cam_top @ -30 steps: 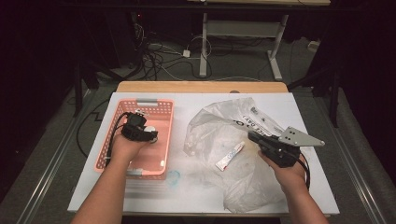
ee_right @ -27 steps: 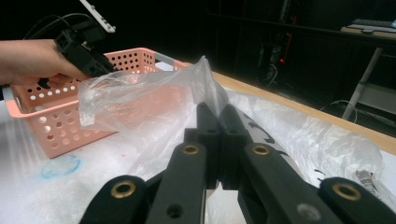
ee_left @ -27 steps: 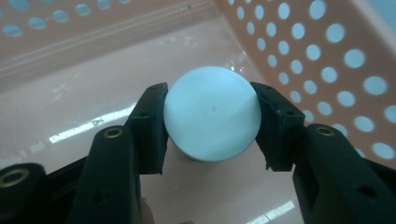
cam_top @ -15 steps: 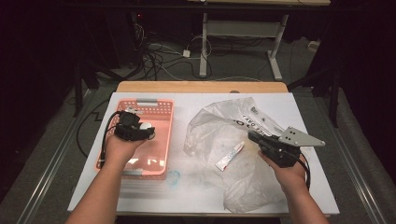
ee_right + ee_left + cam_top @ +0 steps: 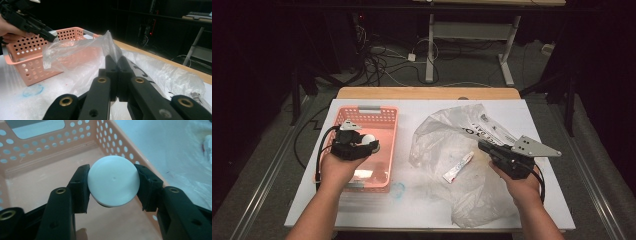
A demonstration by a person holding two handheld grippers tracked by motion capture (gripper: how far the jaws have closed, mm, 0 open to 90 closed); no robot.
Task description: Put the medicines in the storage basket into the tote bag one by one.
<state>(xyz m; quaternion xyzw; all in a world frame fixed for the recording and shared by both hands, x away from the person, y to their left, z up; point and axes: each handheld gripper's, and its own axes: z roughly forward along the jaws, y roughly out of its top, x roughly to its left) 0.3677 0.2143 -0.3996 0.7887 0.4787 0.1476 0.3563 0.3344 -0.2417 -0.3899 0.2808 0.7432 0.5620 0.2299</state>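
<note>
On your tabletop [image 5: 362, 210] the basket [image 5: 384, 150] sits at your left and the plastic bag [image 5: 452, 135] lies spread at your right, the two near each other but apart. A tube [image 5: 458, 166] lies on the bag, near its middle. Your left claw [image 5: 368, 145] hangs over the basket with a round cap [image 5: 113, 181] clamped between its pads. Your right claw [image 5: 484, 147] sits at the bag's right side, pinching a fold of the bag, just right of the tube.

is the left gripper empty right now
No, in the left gripper view the left gripper has its pads pressed on both sides of a round white cap above the pink basket.
</note>
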